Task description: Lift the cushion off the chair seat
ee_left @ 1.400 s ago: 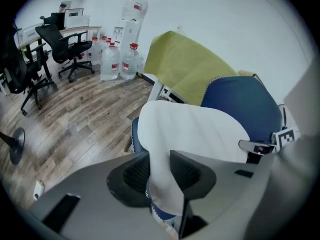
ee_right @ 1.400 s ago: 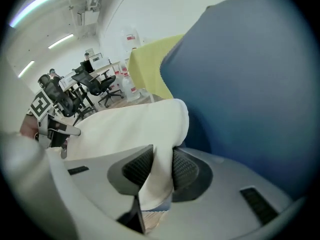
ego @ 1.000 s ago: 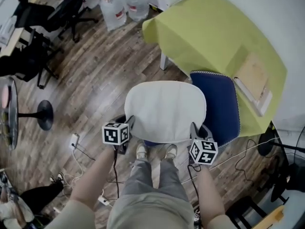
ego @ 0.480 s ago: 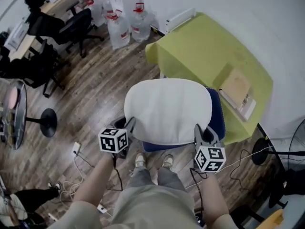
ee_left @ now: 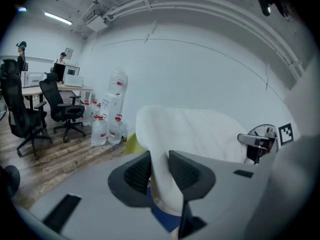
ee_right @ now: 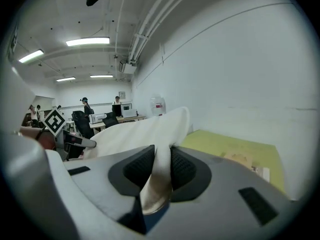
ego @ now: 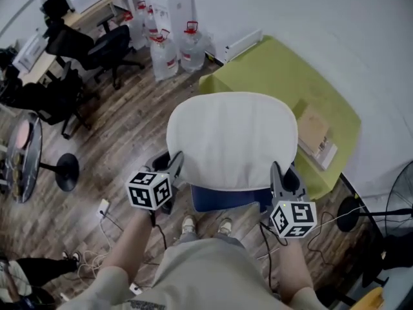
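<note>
Cushion [ego: 232, 141]: white, held flat above the chair seat [ego: 226, 199] (the blue strip under its near edge, as best I can tell), and it looks clear of the seat. Left gripper [ego: 173, 172] is at the chair's left, jaws nearly closed, pinching the cushion's side hem. Right gripper [ego: 279, 178] is at the chair's right, with the same narrow pinch on the opposite hem. Green-covered table [ego: 284, 76] stands behind the chair. Risk: both grips take only a thin fabric edge. Sag or an uneven pull could slip one hem free, dropping that side back onto the chair.
</note>
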Demonstrator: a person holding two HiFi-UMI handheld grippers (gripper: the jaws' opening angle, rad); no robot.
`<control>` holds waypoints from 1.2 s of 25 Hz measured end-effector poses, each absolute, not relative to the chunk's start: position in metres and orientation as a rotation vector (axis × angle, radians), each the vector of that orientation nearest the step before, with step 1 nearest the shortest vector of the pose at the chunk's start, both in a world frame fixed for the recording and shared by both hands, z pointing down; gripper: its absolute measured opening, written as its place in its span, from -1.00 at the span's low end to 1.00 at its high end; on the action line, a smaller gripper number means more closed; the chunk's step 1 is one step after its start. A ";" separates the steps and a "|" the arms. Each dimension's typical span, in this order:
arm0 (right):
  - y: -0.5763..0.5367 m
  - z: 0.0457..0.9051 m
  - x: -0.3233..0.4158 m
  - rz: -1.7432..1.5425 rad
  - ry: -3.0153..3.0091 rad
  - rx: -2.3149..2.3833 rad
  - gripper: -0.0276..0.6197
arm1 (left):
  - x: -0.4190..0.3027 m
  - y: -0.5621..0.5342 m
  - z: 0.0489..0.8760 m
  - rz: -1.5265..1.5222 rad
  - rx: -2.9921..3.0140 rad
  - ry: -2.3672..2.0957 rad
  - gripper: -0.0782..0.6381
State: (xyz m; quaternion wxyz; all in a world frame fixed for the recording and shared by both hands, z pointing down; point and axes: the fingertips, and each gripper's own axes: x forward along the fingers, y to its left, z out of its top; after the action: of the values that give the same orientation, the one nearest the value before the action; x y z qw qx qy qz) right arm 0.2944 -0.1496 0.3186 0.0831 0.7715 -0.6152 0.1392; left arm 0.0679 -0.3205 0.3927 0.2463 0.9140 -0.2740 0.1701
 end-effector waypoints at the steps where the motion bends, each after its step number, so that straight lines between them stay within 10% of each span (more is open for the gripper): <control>1: -0.150 0.308 0.294 0.388 -1.847 2.314 -0.62 | 0.068 -0.322 0.381 0.440 2.511 -0.748 -0.44; 30: -0.104 0.178 0.249 0.055 -2.020 2.413 -0.64 | 0.023 -0.299 0.235 0.107 2.700 -0.747 -0.45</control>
State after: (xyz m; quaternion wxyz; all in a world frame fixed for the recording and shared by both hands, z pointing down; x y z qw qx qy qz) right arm 0.2494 -0.1036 0.1778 -0.0027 0.7667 -0.6418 0.0173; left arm 0.0233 -0.2990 0.2346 0.1682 0.9493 -0.2628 0.0376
